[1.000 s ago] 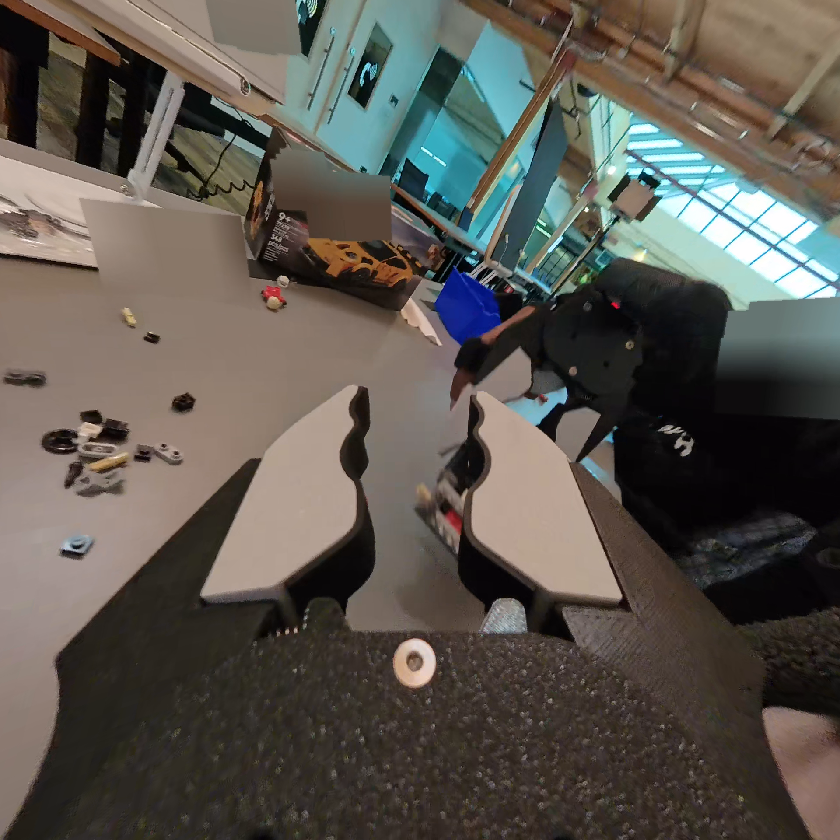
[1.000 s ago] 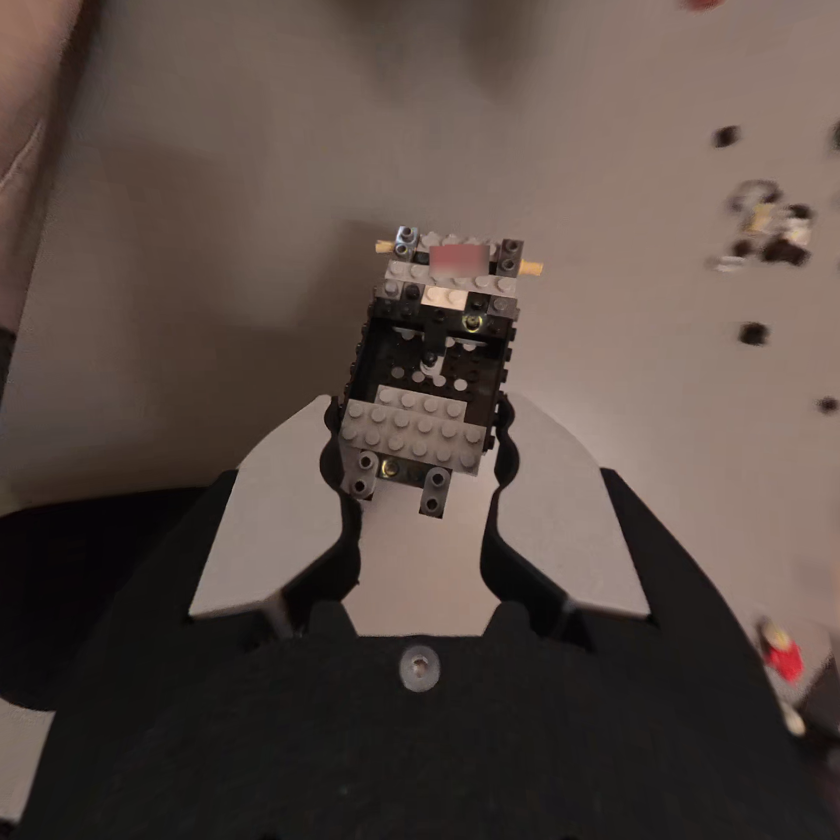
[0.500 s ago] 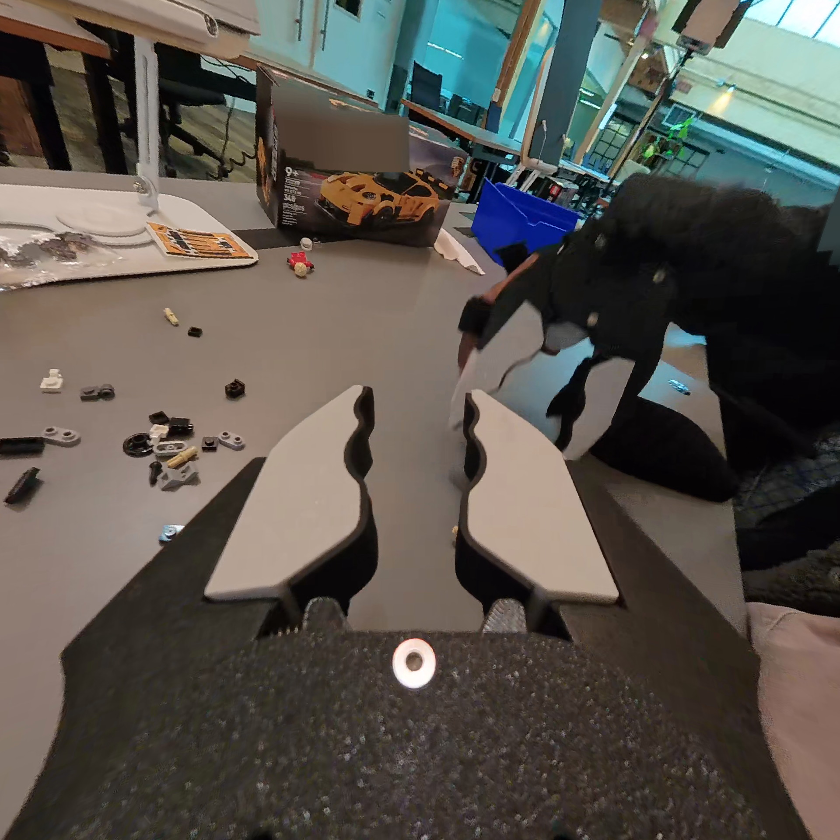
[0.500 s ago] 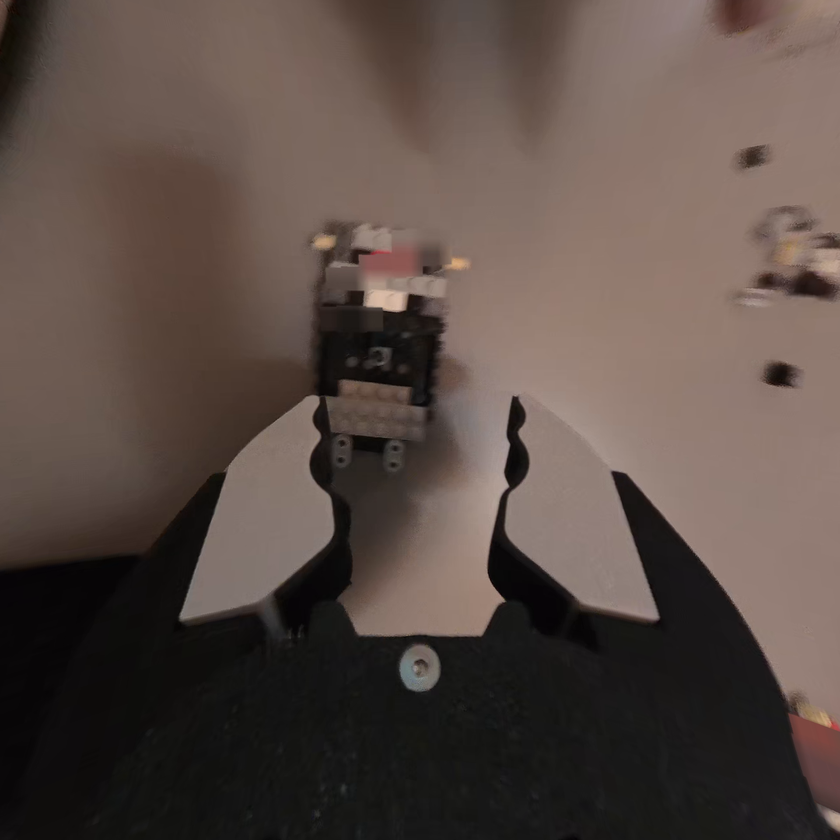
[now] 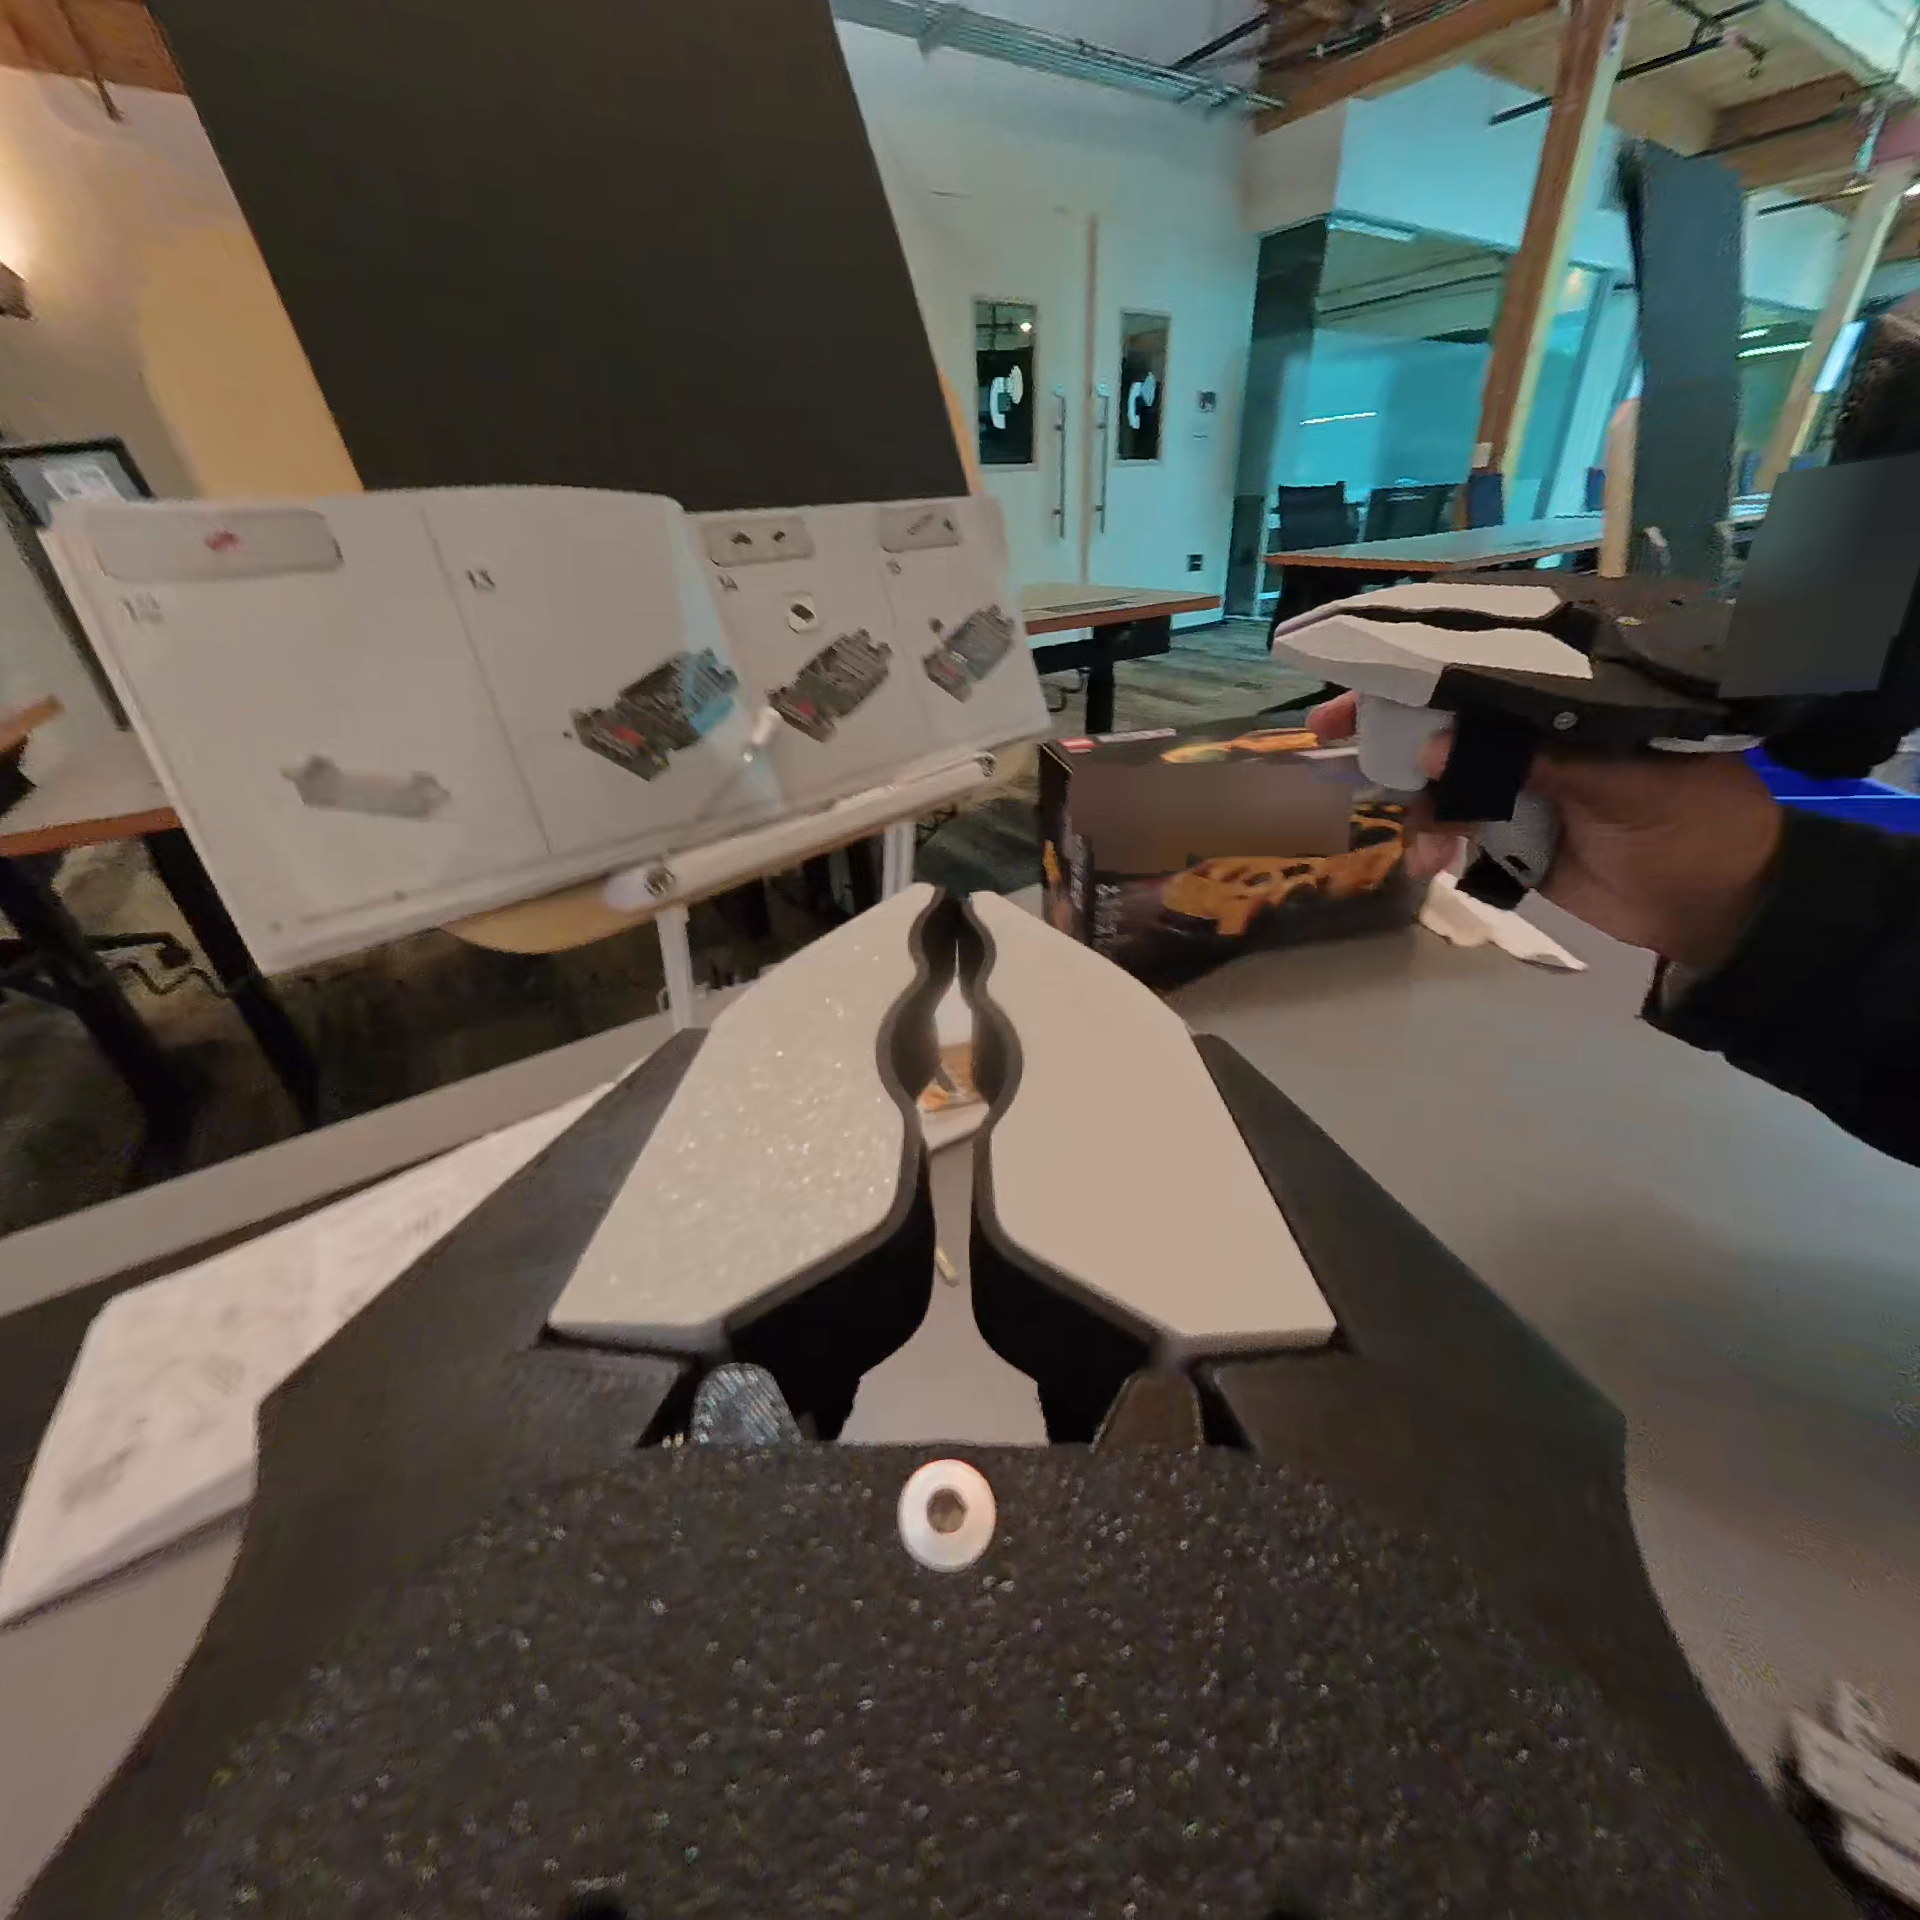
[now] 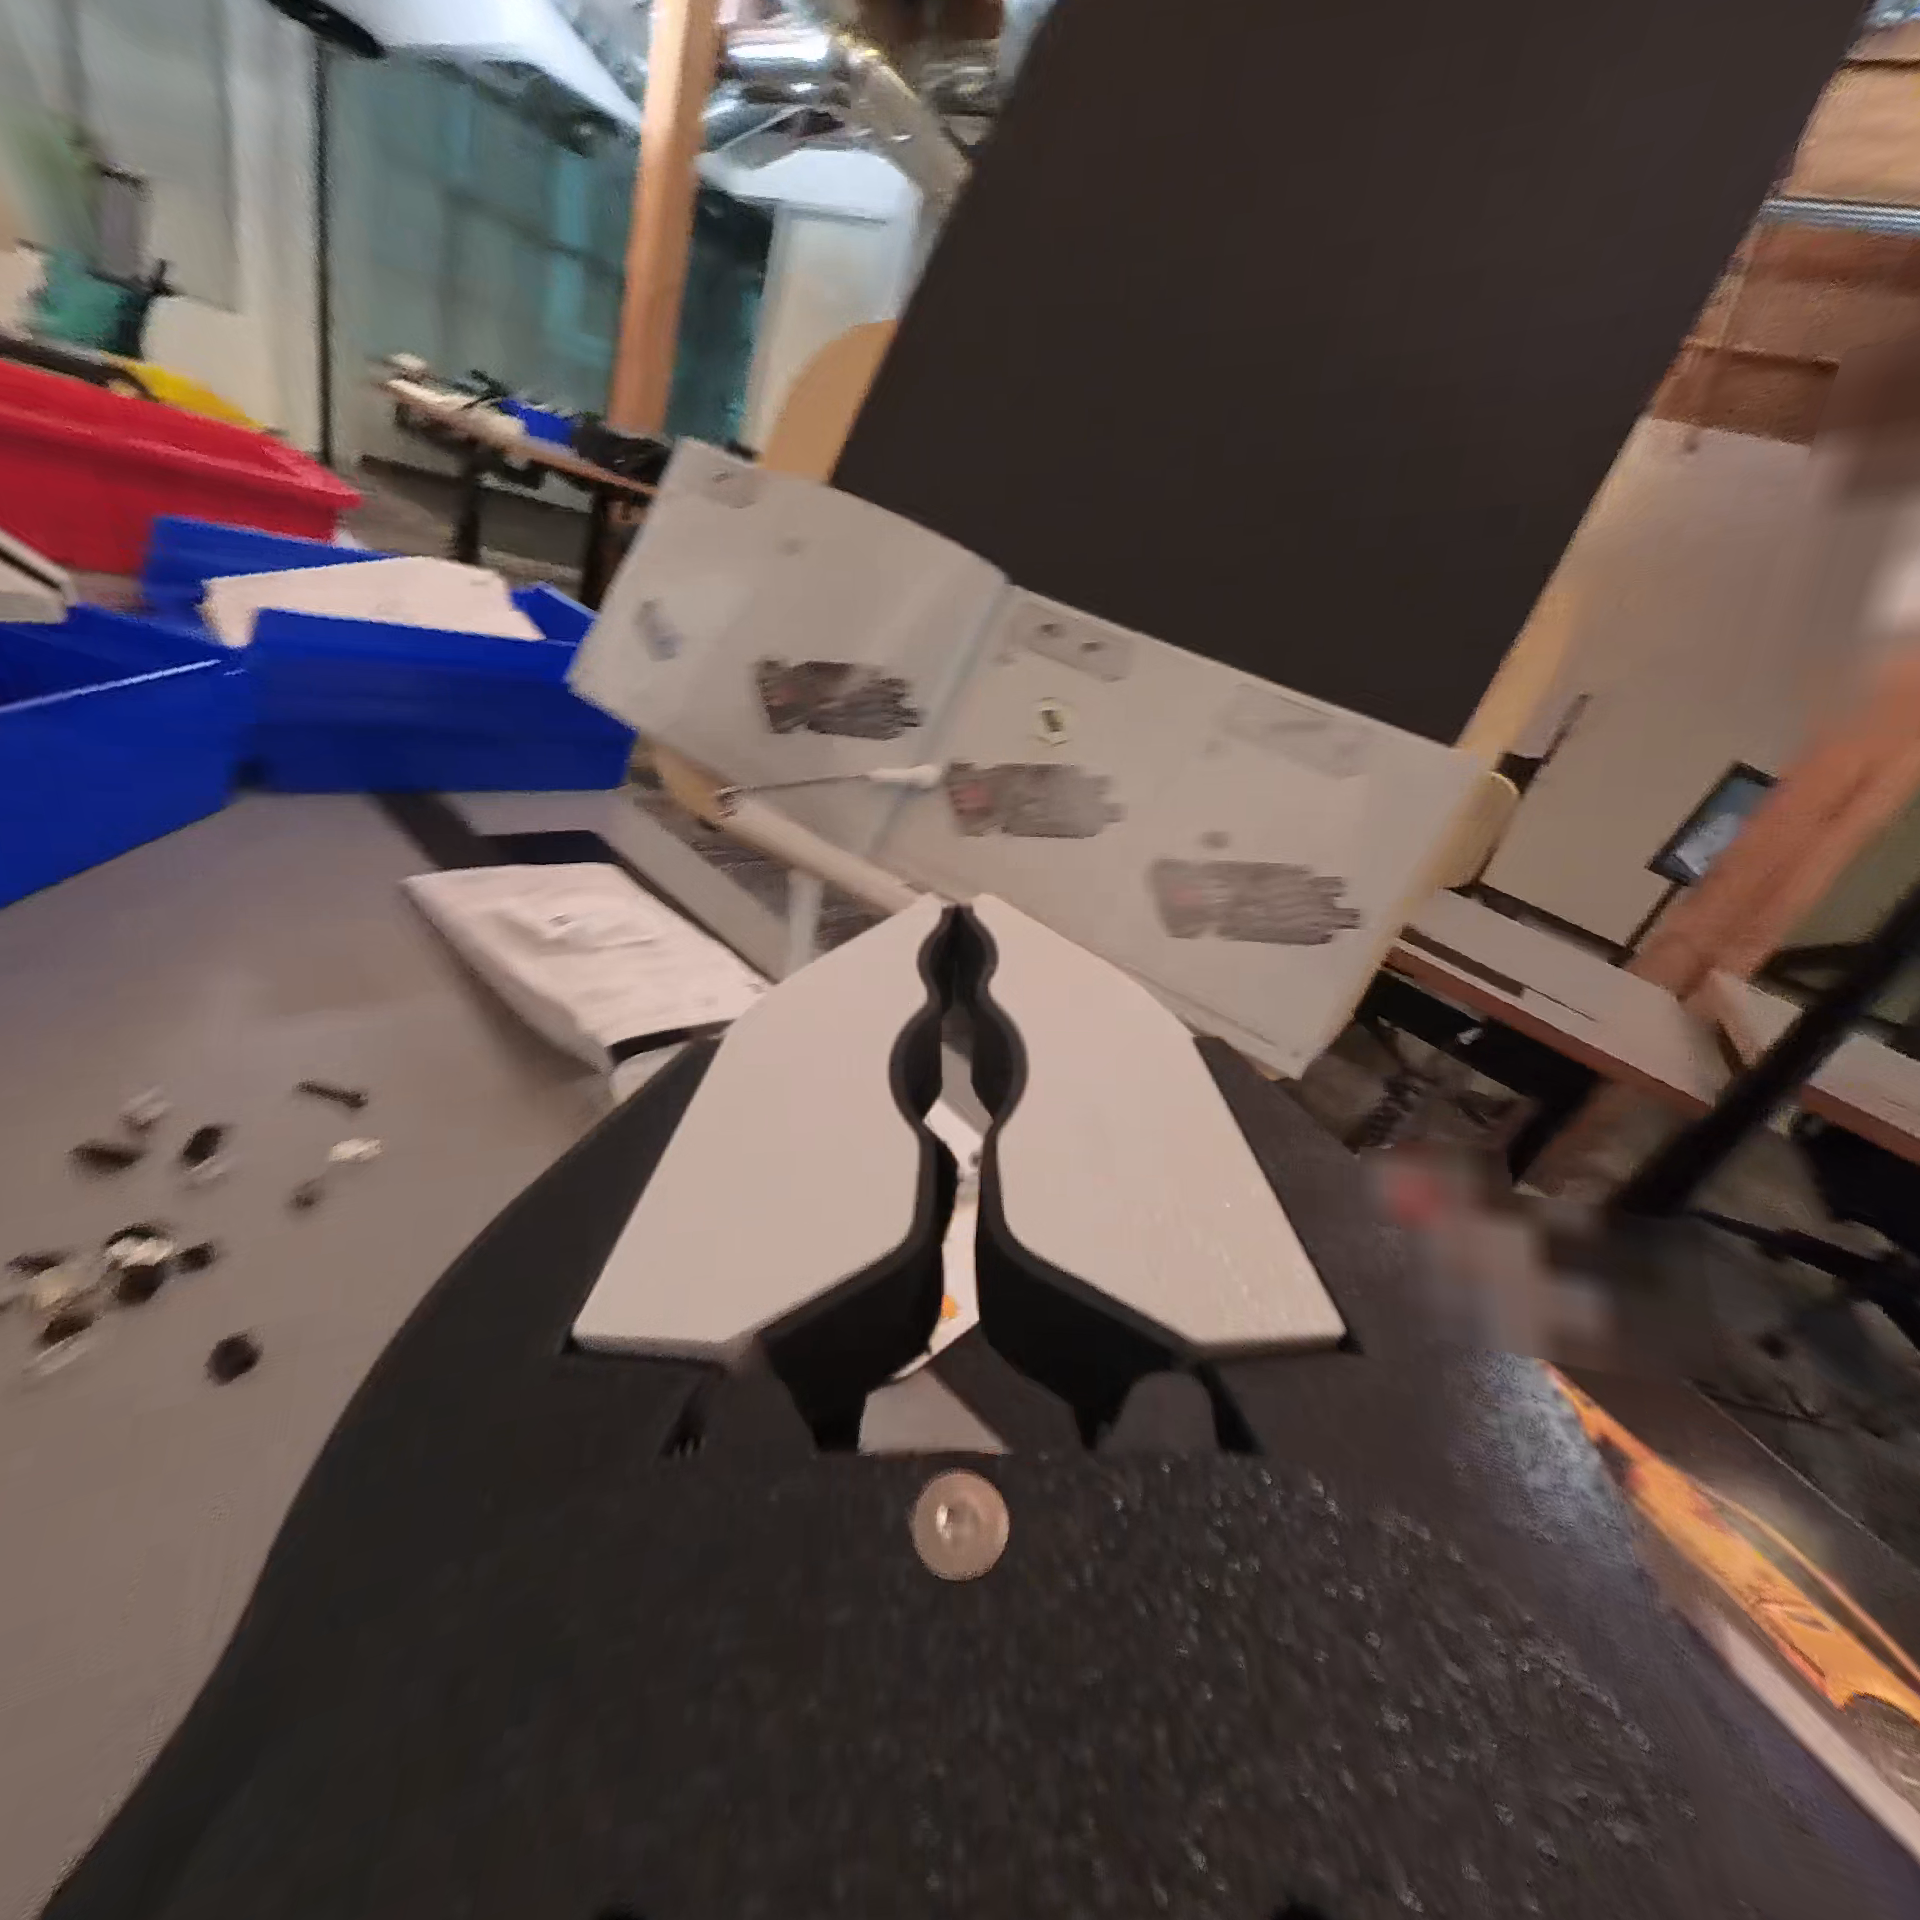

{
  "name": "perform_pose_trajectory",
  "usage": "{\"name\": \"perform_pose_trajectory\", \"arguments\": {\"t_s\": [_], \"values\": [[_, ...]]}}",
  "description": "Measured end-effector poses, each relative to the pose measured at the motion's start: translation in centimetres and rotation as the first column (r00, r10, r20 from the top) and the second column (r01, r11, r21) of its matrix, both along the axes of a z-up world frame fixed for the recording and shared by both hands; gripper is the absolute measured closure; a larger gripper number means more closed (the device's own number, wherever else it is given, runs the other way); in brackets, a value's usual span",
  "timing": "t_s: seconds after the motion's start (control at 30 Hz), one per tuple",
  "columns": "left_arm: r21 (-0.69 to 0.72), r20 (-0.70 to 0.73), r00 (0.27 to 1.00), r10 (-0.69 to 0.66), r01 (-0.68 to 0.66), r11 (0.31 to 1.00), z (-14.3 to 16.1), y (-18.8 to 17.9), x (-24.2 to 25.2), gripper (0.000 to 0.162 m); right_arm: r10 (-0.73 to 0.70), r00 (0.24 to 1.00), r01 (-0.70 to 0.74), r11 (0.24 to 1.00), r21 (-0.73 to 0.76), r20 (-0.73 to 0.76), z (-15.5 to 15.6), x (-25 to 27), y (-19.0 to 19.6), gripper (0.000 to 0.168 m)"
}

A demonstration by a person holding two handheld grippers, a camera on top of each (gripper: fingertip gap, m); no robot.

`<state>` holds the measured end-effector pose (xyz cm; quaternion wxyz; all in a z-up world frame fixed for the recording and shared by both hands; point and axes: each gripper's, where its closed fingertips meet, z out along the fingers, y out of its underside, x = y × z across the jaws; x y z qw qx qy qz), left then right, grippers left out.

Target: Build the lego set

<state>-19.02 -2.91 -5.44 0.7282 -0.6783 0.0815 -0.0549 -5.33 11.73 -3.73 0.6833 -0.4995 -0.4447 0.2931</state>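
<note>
My left gripper (image 5: 951,916) is shut and empty, raised above the grey table (image 5: 1455,1143). It faces the open instruction booklet (image 5: 520,707) on its stand. My right gripper (image 6: 961,914) is shut and empty too, and also faces the booklet (image 6: 1039,790). It shows in the left wrist view (image 5: 1288,636), held up in a hand at the right. Several loose small Lego pieces (image 6: 135,1247) lie on the table at the left of the right wrist view. A blurred grey and black brick object (image 5: 1860,1777) sits at the lower right edge of the left wrist view.
The black Lego box with an orange car (image 5: 1226,862) stands on the table behind my grippers. A white bag or sheet (image 5: 208,1403) lies at the left; it also shows in the right wrist view (image 6: 582,945). Blue bins (image 6: 312,707) and a red bin (image 6: 135,468) stand beyond the table. Left tips to right tips: about 20 centimetres.
My right gripper let go of the brick build and left it on the table. Both grippers rose, turned towards the booklet and shut.
</note>
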Motion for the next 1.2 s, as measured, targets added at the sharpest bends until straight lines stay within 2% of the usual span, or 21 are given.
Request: {"name": "perform_pose_trajectory", "arguments": {"t_s": [0.1,0.2,0.27,0.37,0.43,0.5,0.67,0.77,1.07,1.2], "values": [[0.024,-0.031,0.998,0.052,-0.051,0.998,1.1,2.6,-1.2,0.162,-0.102,0.994,0.1,0.995,-0.029,-0.051,0.8,-0.5,3.9,0.168],[0.028,-0.068,0.991,0.113,-0.111,0.993,1.2,5.0,-2.4,0.158,-0.189,0.971,0.172,0.978,-0.118,-0.147,1.3,-0.8,7.8,0.168],[0.015,-0.122,0.98,0.155,-0.154,0.988,0.8,6.8,-3.3,0.155,-0.257,0.954,0.239,0.963,-0.128,-0.154,1.0,-1.2,9.9,0.168],[-0.027,-0.218,0.958,0.185,-0.195,0.98,0.0,9.5,-4.6,0.152,-0.355,0.927,0.341,0.932,-0.124,-0.118,0.0,-1.8,12.9,0.15],[-0.046,-0.232,0.955,0.183,-0.198,0.979,-0.3,10.6,-5.1,0.151,-0.419,0.902,0.4,0.902,-0.16,-0.108,-0.8,-1.5,14.8,0.147],[-0.053,-0.212,0.961,0.174,-0.19,0.98,-0.6,11.1,-5.1,0.151,-0.422,0.901,0.397,0.895,-0.203,-0.096,-2.0,-1.6,16.1,0.147],[-0.022,-0.133,0.977,0.165,-0.17,0.985,-1.6,10.9,-4.5,0.153,-0.362,0.929,0.334,0.911,-0.243,-0.08,-3.6,-2.9,17.3,0.137],[-0.008,-0.146,0.973,0.176,-0.18,0.984,-2.2,10.6,-4.4,0.154,-0.356,0.934,0.34,0.91,-0.238,-0.029,-4.8,-3.7,17.6,0.131],[0.012,-0.126,0.977,0.173,-0.173,0.985,-1.9,10.0,-4.1,0.154,-0.316,0.948,0.297,0.907,-0.297,-0.019,-5.6,-4.3,18.0,0.134],[-0.004,-0.147,0.973,0.177,-0.179,0.984,-2.6,10.1,-4.1,0.154,-0.33,0.944,0.318,0.907,-0.275,0.002,-5.7,-4.5,18.3,0.135]]}}
